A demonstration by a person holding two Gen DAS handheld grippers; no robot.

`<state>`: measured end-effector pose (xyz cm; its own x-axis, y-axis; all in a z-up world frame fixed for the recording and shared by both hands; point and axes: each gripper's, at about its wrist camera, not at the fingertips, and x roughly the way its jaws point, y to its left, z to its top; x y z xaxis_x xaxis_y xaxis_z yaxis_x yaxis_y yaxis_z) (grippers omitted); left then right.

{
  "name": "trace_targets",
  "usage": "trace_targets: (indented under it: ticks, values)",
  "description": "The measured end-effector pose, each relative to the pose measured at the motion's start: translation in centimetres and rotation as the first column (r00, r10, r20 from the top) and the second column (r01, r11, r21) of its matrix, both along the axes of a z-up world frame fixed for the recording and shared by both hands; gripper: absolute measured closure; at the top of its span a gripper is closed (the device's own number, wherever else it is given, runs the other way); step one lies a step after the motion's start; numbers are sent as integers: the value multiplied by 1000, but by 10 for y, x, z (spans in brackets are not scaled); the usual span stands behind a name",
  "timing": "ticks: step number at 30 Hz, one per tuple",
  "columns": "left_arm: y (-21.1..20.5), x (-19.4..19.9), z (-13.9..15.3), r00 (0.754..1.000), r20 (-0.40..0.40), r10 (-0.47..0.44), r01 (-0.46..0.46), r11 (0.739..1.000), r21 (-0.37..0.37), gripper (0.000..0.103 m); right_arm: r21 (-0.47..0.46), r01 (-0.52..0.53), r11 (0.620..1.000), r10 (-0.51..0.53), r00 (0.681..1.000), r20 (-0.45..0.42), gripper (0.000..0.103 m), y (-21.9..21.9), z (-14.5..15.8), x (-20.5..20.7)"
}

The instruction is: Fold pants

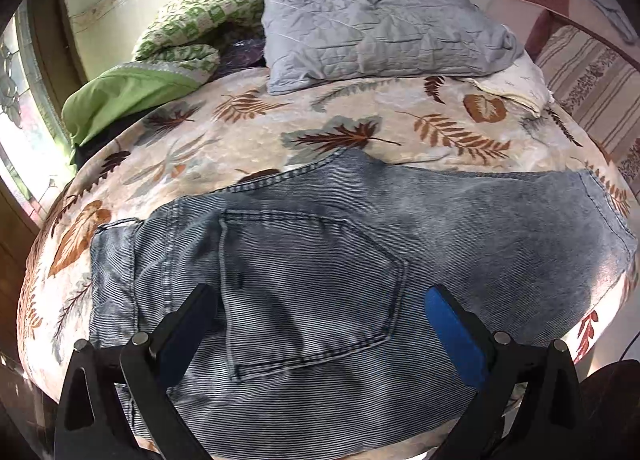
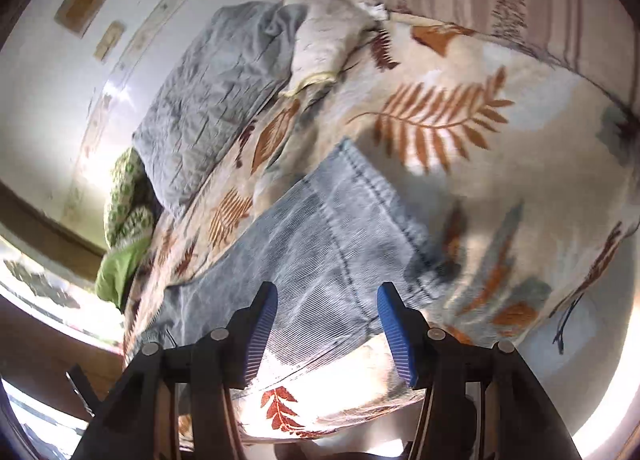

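Light blue jeans (image 1: 320,260) lie folded lengthwise across the near part of a bed, back pocket (image 1: 304,284) up, waistband to the left and leg hems to the right. My left gripper (image 1: 320,300) hovers over the pocket area, its jaws wide apart with nothing between the blue pads. In the tilted, blurred right wrist view the jeans' (image 2: 320,252) hem end lies ahead of my right gripper (image 2: 328,300). Its jaws stand apart above the denim near the bed edge and grip nothing.
The bed carries a cream leaf-print blanket (image 1: 400,128). A grey quilted pillow (image 1: 380,28) and a green patterned quilt (image 1: 180,32) lie at the far side by the wall. A striped padded headboard (image 1: 592,80) stands at the right. A window is at the left.
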<state>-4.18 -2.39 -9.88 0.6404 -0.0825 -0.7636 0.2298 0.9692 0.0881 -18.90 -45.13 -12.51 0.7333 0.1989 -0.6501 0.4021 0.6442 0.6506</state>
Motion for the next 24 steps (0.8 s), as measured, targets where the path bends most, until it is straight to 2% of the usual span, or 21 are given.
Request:
trace_targets:
  ticks: [4, 11, 17, 20, 24]
  values:
    - [-60, 9, -5, 992, -60, -107, 106, 994, -21, 0, 155, 87, 984, -94, 995, 43, 48, -36, -20, -27]
    - [-143, 32, -23, 971, -137, -198, 193, 980, -46, 0, 280, 63, 958, -78, 996, 44, 48, -39, -51, -24]
    - [-158, 44, -39, 962, -178, -208, 202, 978, -52, 0, 288, 68, 955, -68, 998, -8, 48, -27, -68, -9]
    - [-154, 49, -44, 955, -204, -215, 205, 976, -73, 0, 263, 76, 962, -77, 997, -6, 42, -23, -68, -3]
    - [-155, 47, -43, 950, -201, -237, 230, 971, -59, 0, 237, 101, 966, -108, 994, 14, 39, -22, -65, 6]
